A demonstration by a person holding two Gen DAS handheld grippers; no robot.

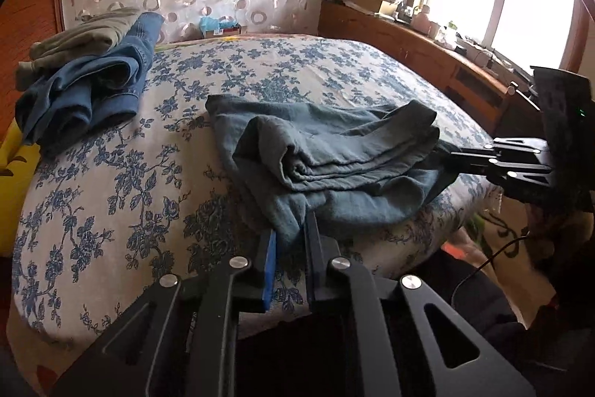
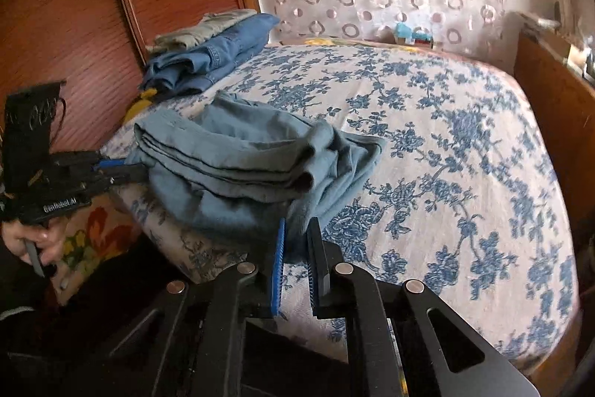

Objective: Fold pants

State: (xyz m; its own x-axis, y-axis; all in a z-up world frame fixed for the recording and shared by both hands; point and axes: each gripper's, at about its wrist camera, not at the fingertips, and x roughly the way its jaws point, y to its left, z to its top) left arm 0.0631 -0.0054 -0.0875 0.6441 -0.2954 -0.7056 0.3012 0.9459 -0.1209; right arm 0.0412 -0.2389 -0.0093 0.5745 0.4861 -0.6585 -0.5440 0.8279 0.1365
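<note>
Grey-blue pants (image 1: 334, 151) lie folded in several layers near the front edge of the flowered bed (image 1: 111, 196); they also show in the right wrist view (image 2: 238, 166). My left gripper (image 1: 292, 233) is shut on the pants' near lower edge, cloth pinched between its fingers; it also shows in the right wrist view (image 2: 137, 170) at the pants' left end. My right gripper (image 2: 297, 233) is shut on the opposite lower edge; in the left wrist view it (image 1: 446, 155) reaches into the pants' right end.
A pile of blue jeans (image 1: 85, 95) with an olive garment (image 1: 81, 36) on top sits at the bed's far left by a wooden wardrobe (image 2: 74, 6). A wooden cabinet (image 1: 427, 58) with clutter runs along the right under a window.
</note>
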